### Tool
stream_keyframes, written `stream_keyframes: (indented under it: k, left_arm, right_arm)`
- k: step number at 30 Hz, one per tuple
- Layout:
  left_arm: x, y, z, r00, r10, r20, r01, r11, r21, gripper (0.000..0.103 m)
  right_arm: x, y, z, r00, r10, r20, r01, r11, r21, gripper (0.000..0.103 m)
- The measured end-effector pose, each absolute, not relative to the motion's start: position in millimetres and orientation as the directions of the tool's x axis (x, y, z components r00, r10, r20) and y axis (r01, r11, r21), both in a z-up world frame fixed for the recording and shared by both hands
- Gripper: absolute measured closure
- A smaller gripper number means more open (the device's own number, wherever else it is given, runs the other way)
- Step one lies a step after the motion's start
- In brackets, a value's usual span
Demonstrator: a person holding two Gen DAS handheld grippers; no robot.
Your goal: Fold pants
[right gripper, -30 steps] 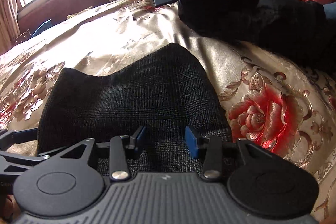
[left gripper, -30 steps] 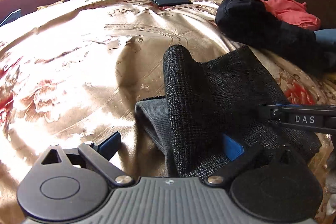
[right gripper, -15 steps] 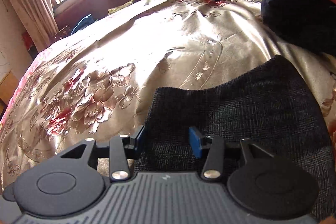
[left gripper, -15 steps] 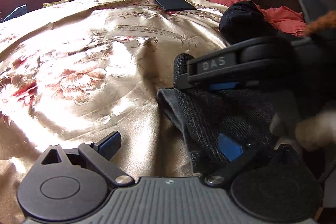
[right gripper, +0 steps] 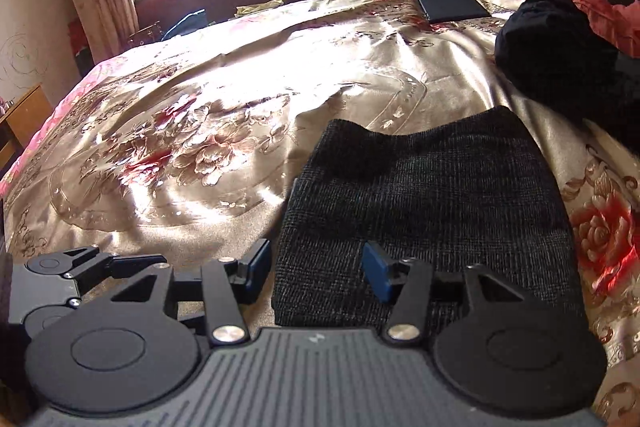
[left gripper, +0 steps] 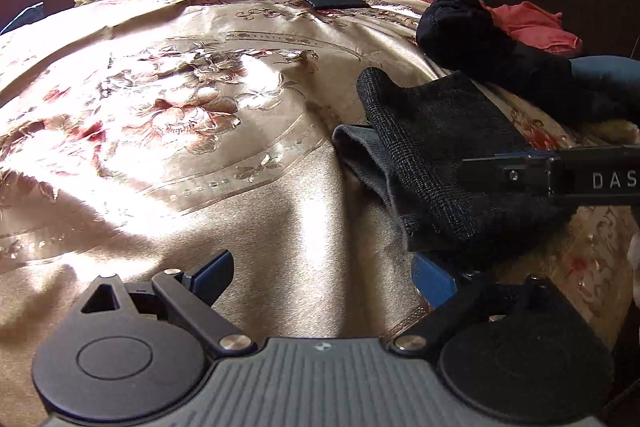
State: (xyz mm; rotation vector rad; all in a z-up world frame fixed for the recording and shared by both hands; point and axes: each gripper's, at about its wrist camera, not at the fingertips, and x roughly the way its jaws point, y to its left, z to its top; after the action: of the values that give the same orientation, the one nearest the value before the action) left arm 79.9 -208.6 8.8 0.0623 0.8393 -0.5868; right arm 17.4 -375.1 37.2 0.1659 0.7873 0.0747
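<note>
Folded dark knit pants (right gripper: 432,195), soft and limp, lying on the gold floral bedspread (right gripper: 240,99) near its headboard-side edge, best pinched at a folded corner; right gripper (right gripper: 320,267), jaws just opening, and left gripper (left gripper: 324,275) both spread, holding nothing.

pants (right gripper: 432,203) | dark grey knit | folded, flat | on bed

folded pants (right gripper: 432,195) lie before opening right gripper (right gripper: 318,273).
</note>
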Motion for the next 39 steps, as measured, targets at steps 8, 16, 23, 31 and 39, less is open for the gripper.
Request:
stream_keyframes:
  k: [8, 16, 23, 31, 39]
  left_arm:
    - [108.8, -211.4, 28.2, 0.558, -0.473, -0.681, 0.516, 0.841, -0.161, 0.0]
    - [149.7, -304.2, 23.9, 0.578, -0.441, -0.687, 0.578, 0.815, -0.037, 0.0]
    - [167.5, -328.3, 8.4, 0.576, -0.347, -0.74, 0.537, 0.843, 0.023, 0.0]
    - [133.8, -311.6, 30.6, 0.587, -0.359, -0.725, 0.536, 0.844, 0.017, 0.0]
    - [92.5, -289.0, 47.5, 0.578, -0.415, -0.703, 0.526, 0.848, -0.068, 0.0]
  right_arm:
    - [6.0, -333.3, 15.5, 0.711, 0.009, -0.703, -0.117, 0.987, -0.106, 0.05]
    - [5.1, -331.9, 2.2, 0.709, -0.031, -0.704, -0.055, 0.994, -0.099, 0.065]
    - [2.4, -339.7, -4.9, 0.719, -0.004, -0.695, -0.024, 0.999, -0.03, 0.065]
    - [-33.8, -354.8, 14.8, 0.748, 0.026, -0.663, 0.064, 0.992, 0.111, 0.064]
    - [-75.0, -365.5, 35.3, 0.745, -0.072, -0.663, 0.182, 0.978, 0.098, 0.064]
